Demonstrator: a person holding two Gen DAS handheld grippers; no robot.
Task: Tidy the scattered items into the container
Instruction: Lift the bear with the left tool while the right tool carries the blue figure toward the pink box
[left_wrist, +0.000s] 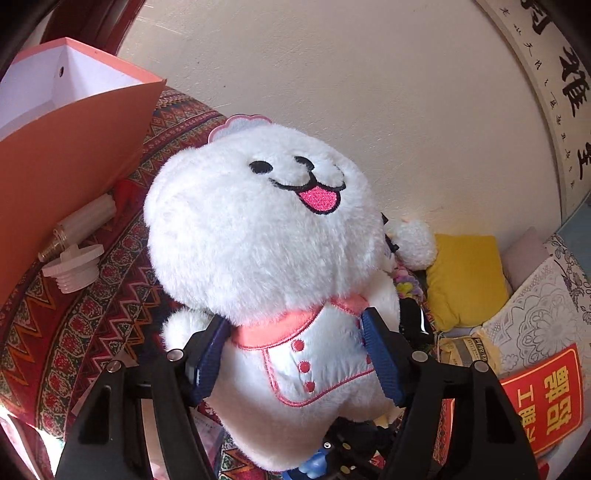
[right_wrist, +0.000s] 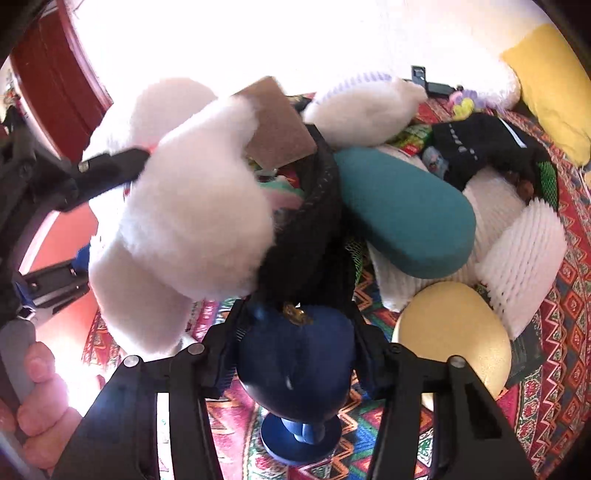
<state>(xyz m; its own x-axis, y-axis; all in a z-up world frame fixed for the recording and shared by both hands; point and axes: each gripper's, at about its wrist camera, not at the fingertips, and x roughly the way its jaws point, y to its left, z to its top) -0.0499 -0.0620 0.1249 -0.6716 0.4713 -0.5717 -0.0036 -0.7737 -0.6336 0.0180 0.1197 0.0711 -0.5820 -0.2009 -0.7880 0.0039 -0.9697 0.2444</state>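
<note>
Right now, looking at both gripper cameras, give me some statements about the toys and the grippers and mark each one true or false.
1. The left gripper is clamped on the fluffy white plush dog. True.
2. The plush dog's embroidered tongue is blue. False: it is pink.
3. The right gripper is empty. False: it is closed on a dark blue round-headed figurine.
4. A white threaded plastic cap lies beside the open orange cardboard box. True.
5. The teal oval cushion sits inside the box. False: it lies on the patterned cloth.
</note>
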